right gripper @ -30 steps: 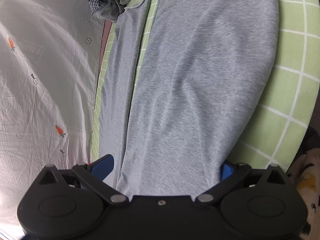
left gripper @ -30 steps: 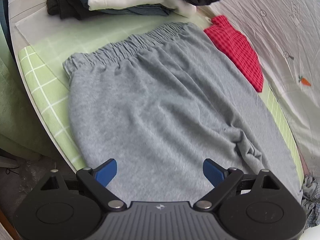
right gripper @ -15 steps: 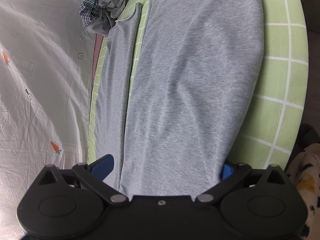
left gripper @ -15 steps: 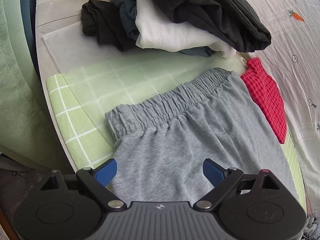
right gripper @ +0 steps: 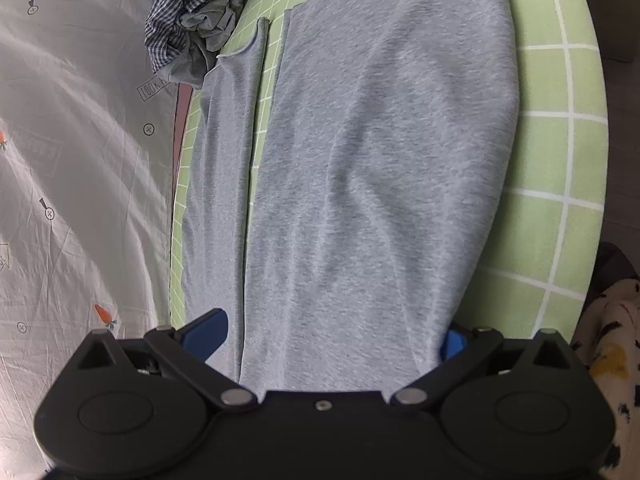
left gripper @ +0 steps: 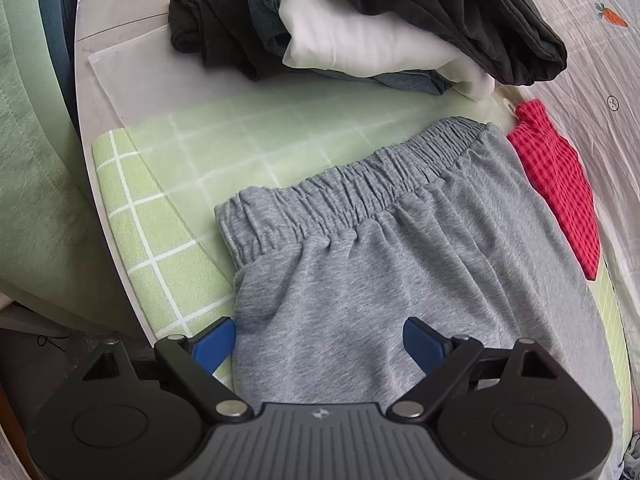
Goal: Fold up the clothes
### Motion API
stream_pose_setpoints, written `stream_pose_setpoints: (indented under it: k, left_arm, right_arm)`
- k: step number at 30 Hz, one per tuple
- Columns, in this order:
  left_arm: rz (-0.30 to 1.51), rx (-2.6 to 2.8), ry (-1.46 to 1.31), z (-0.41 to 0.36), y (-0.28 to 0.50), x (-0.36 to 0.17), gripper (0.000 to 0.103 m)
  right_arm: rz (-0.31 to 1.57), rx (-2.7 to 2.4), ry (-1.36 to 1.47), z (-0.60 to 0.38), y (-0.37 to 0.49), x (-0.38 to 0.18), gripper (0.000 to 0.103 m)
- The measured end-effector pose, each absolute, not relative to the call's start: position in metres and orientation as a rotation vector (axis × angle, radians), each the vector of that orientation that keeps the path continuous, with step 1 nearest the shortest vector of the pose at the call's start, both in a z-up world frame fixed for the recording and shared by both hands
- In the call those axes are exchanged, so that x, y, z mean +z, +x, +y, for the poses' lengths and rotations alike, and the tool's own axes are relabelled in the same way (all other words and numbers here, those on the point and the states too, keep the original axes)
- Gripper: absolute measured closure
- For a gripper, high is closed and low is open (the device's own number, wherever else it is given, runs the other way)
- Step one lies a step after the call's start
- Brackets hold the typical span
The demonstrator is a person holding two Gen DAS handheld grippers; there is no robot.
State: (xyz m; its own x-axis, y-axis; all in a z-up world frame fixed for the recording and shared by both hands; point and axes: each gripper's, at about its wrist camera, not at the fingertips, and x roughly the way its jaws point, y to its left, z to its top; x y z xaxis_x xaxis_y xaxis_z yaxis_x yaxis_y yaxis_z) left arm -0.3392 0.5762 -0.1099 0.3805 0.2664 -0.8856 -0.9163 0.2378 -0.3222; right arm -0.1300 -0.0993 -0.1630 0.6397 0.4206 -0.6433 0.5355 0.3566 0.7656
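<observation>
**Left wrist and right wrist views: grey sweatpants laid flat on a green checked mat**

Left wrist view: the left gripper [left gripper: 318, 340] hangs over the waist end of the grey sweatpants [left gripper: 400, 280]. Its jaws stand wide and are closing slightly; grey cloth lies below and between the blue pads [left gripper: 212, 342], which do not press on it. The gathered waistband [left gripper: 352, 192] runs slantwise across the green checked mat [left gripper: 152, 248]. Beyond it sits a pile of clothes [left gripper: 380, 32], dark, white and blue-grey pieces heaped together. A red checked cloth [left gripper: 560, 184] lies just beside the far edge of the sweatpants, between them and a pale sheet printed with carrots [left gripper: 600, 60].

Right wrist view: the right gripper [right gripper: 328, 338] is over the leg end, jaws wide. One pad [right gripper: 206, 334] shows fully; the other is partly hidden behind the edge of the cloth, so contact there cannot be told. The two legs [right gripper: 380, 160] lie side by side along the mat [right gripper: 560, 160], a narrow green gap between them. A crumpled blue checked garment [right gripper: 188, 24] lies near the hems, on the sheet's edge.
</observation>
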Motion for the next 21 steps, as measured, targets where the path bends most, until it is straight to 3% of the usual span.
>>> stream_pose_setpoints:
  k: [6,9,21]
  left_arm:
    - [0.796,0.981,-1.006,0.578,-0.340,-0.107,0.048]
    - [0.792,0.996,-1.010,0.580,-0.343,-0.107,0.058]
    - [0.852,1.064,-0.909,0.569,-0.331,-0.107,0.068]
  right_arm:
    - [0.924,-0.094,1.300,-0.103,-0.128,-0.167,0.000]
    - [0.913,-0.096,1.306,-0.105,-0.125,-0.168,0.000]
    - [0.725,-0.211,1.316,-0.171,-0.107,-0.172,0.000]
